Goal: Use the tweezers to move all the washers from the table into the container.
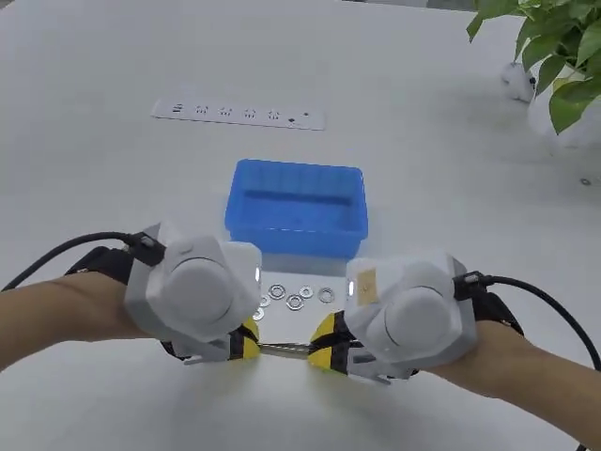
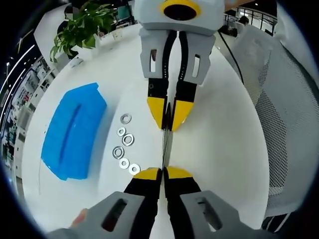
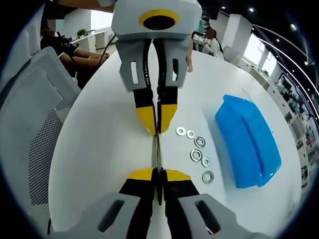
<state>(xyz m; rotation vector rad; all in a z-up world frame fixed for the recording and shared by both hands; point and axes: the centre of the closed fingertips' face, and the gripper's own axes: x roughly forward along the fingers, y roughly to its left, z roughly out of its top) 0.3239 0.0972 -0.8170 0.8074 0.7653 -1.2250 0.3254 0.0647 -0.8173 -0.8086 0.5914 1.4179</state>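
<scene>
Slim metal tweezers (image 1: 282,349) lie level just above the white table (image 1: 423,169), held at both ends. My left gripper (image 1: 246,344) is shut on one end and my right gripper (image 1: 322,353) is shut on the other, tips facing each other. In the left gripper view the tweezers (image 2: 165,144) run from my own yellow tips (image 2: 162,173) up to the right gripper (image 2: 168,112). Several steel washers (image 1: 296,299) lie in a loose row between the grippers and the blue container (image 1: 297,207). In the right gripper view the washers (image 3: 197,149) sit right of the tweezers (image 3: 157,147), with the container (image 3: 249,139) beyond.
A white power strip (image 1: 239,114) lies on the table behind the container. A leafy plant (image 1: 554,47) stands at the far right corner. A grey mesh chair (image 2: 279,124) stands beside the table's near edge.
</scene>
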